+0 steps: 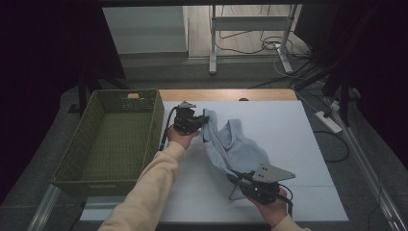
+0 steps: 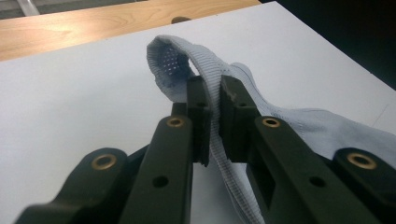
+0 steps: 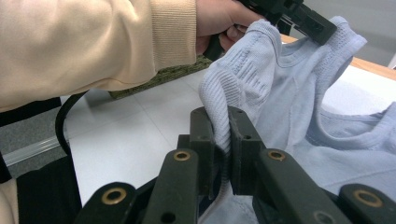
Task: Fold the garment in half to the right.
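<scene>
Pale blue top (image 1: pixel 235 149) lies partly on the white table (image 1: pixel 288 134), right of centre, with two edges lifted off the surface. Left claw (image 1: pixel 206 119) holds the far end: its jaws are closed tight on a ribbed strap of the top (image 2: pixel 215 93), which loops up past the jaw tips in the left gripper view. Right claw (image 1: pixel 234 177) holds the near end: its jaws are pinched on a fold of ribbed hem (image 3: pixel 224 116), fabric bunched between them. Between the two claws the top hangs slack and creased, its middle resting on the table. A cream sleeve (image 1: pixel 149 187) runs up to the left hand. A green basket (image 1: pixel 72 154) stands at the table's left edge, just beside the left hand.
</scene>
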Action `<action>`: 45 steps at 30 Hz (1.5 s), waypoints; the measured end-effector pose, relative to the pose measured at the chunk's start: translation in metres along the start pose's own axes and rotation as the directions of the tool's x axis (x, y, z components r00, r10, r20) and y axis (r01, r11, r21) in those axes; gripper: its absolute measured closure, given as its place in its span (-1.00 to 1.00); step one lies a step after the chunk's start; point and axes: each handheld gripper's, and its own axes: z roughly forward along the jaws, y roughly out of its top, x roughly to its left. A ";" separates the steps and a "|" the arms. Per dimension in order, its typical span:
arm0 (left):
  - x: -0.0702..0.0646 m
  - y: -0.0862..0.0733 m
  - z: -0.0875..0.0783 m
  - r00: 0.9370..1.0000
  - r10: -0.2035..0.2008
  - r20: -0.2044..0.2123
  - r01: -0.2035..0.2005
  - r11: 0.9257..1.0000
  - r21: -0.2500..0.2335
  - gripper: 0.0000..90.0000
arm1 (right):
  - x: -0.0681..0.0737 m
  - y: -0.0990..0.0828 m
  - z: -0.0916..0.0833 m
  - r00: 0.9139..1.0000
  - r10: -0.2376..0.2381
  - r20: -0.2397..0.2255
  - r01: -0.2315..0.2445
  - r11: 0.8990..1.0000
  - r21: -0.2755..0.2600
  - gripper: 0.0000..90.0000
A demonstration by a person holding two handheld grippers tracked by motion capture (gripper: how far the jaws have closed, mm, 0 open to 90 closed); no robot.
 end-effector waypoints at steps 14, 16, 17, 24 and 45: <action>-0.001 0.003 0.007 1.000 0.004 -0.023 -0.004 1.000 0.031 0.82 | -0.009 -0.005 -0.014 0.999 0.030 0.043 -0.030 1.000 -0.005 0.81; -0.002 0.003 0.009 1.000 0.001 -0.025 0.000 0.999 0.033 0.82 | -0.010 -0.005 -0.016 0.998 0.034 0.049 -0.033 0.999 -0.004 0.81; -0.002 0.003 0.010 1.000 0.003 -0.025 -0.002 0.999 0.037 0.82 | -0.010 -0.006 -0.017 0.998 0.036 0.054 -0.035 0.999 -0.004 0.81; -0.005 0.005 0.016 1.000 0.010 -0.027 -0.008 0.999 0.052 0.82 | -0.015 -0.009 -0.024 0.996 0.049 0.072 -0.049 0.999 0.004 0.81; -0.015 0.010 0.028 0.999 0.039 -0.023 -0.037 0.996 0.083 0.81 | -0.029 -0.020 -0.042 0.988 0.091 0.127 -0.096 0.995 0.034 0.81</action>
